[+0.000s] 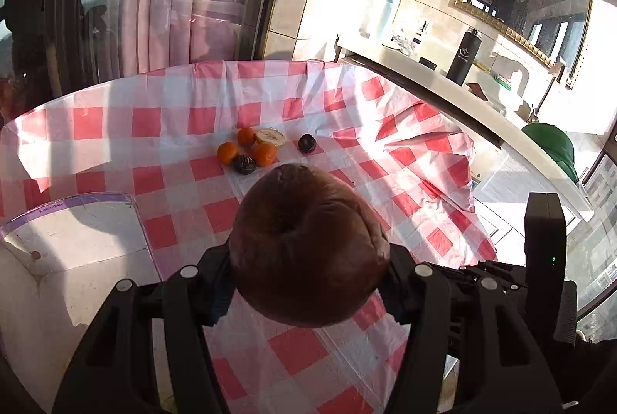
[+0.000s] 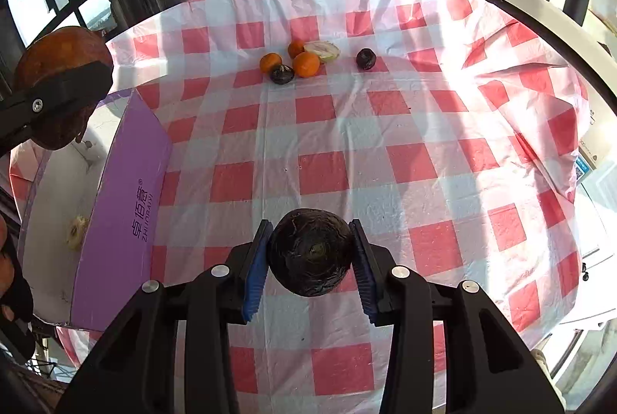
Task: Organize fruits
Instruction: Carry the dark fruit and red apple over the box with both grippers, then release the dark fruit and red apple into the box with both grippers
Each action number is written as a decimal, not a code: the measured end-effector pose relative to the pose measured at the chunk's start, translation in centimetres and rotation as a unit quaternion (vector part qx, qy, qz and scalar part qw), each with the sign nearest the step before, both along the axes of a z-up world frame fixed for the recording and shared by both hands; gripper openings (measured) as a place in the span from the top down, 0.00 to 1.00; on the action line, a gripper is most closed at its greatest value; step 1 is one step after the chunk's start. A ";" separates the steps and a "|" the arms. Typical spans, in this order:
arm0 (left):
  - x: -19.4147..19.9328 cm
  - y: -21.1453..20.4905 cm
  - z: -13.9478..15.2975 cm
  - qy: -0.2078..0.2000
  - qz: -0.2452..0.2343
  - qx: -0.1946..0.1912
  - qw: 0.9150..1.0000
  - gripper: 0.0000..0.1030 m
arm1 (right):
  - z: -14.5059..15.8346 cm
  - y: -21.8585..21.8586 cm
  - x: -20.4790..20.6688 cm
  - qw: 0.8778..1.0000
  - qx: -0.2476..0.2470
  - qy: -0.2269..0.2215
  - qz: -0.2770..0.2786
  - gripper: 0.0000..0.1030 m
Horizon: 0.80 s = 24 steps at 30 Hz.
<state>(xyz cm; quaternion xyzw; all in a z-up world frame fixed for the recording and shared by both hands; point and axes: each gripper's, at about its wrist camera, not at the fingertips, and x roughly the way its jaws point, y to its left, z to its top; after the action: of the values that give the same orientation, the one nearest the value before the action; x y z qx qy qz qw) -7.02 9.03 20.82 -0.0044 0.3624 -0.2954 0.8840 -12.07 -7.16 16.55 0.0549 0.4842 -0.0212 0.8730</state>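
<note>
In the left wrist view, the left gripper [image 1: 308, 283] has its fingers pinching a large brown fruit [image 1: 308, 244], which fills the lower middle of the frame and hangs above the checked tabletop [image 1: 173, 159]. At the lower left lies the open box [image 1: 77, 240] with a purple rim and white inside; I can make out no fruit in the part of it shown here. In the upper middle, a small group waits: three oranges [image 1: 265, 154], a pale cut fruit [image 1: 272, 136] and two dark fruits [image 1: 244, 164], one of them apart to the right.

In the right wrist view, the right gripper [image 2: 312, 256] has its blue pads [image 2: 254, 271] pressed on a dark round fruit [image 2: 311, 252], low in the middle of the frame and clear of the cloth. The purple-walled box stands at the left, and one pale piece [image 2: 77, 232] lies on its white floor. The left gripper with the brown fruit shows at the upper left, near the far end of the box.

I judge the task is at an early stage: two fruits are in transport, six are left on the cloth. Nothing stands between the fingers and the box; only its raised wall must be cleared.
</note>
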 end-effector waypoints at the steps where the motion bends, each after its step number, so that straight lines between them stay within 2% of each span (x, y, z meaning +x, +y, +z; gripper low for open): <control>1: -0.2 0.9 0.2 -0.005 0.004 0.001 1.000 0.41 | 0.7 0.6 0.0 1.000 -0.006 -0.014 0.007 0.61; 6: -0.7 6.3 -0.3 -0.016 0.041 0.023 0.999 0.41 | 3.4 3.6 0.7 0.997 -0.001 -0.066 0.040 0.61; 13: -1.4 14.1 -1.9 -0.013 0.120 0.039 0.992 0.41 | 6.5 10.6 2.3 0.982 -0.002 -0.115 0.150 0.61; 18: -2.2 18.5 -2.7 -0.007 0.173 0.042 0.984 0.41 | 6.5 15.7 3.5 0.966 -0.003 -0.115 0.233 0.61; 24: -2.7 22.0 -4.1 0.015 0.210 0.050 0.976 0.41 | 4.0 21.2 4.7 0.949 -0.009 -0.085 0.304 0.61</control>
<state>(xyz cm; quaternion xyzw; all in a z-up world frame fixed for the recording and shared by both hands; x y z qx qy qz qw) -9.71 31.06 16.68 -0.0410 0.3805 -0.0846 0.9200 -7.38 14.02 20.52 -0.1010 0.4012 0.2456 0.8766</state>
